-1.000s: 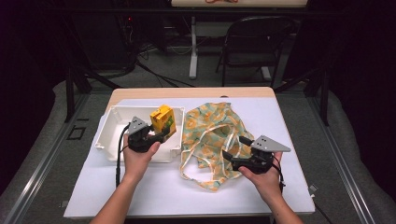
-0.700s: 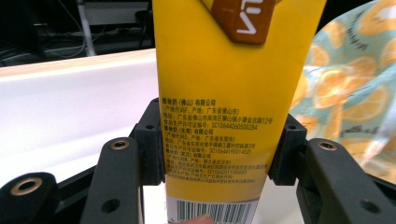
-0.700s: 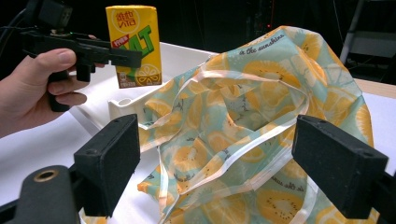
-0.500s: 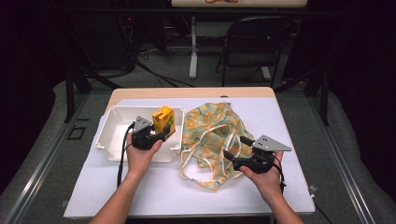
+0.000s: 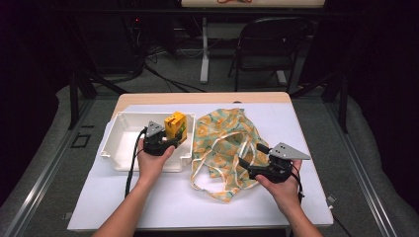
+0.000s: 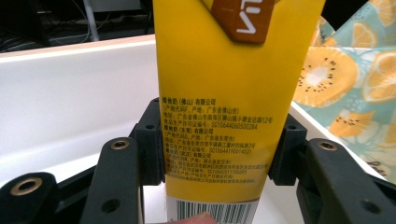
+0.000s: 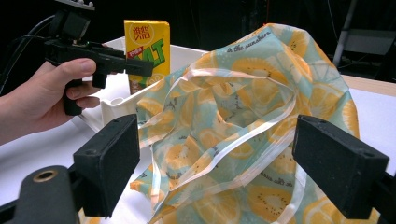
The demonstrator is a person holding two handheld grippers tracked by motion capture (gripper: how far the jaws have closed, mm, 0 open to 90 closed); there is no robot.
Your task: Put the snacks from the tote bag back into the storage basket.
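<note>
A yellow drink carton (image 5: 175,126) stands upright at the right end of the white tray (image 5: 118,160). My left gripper (image 5: 173,140) is shut on the carton's lower part. In the left gripper view both pads press the sides of the carton (image 6: 224,70). To the right lies a fruit-print tote bag (image 5: 225,143) with pale handles. My right gripper (image 5: 251,157) is open at the bag's right edge. In the right gripper view its jaws stand wide apart around the bunched bag (image 7: 243,102), and the carton (image 7: 147,42) shows beyond it.
The tray and the bag rest on a white mat (image 5: 148,202) over a wooden table. A folding chair (image 5: 262,54) and cables stand on the floor beyond the far edge. Bare mat lies in front of both hands.
My left gripper has edged slightly right with the carton. The right gripper has stayed open at the bag.
</note>
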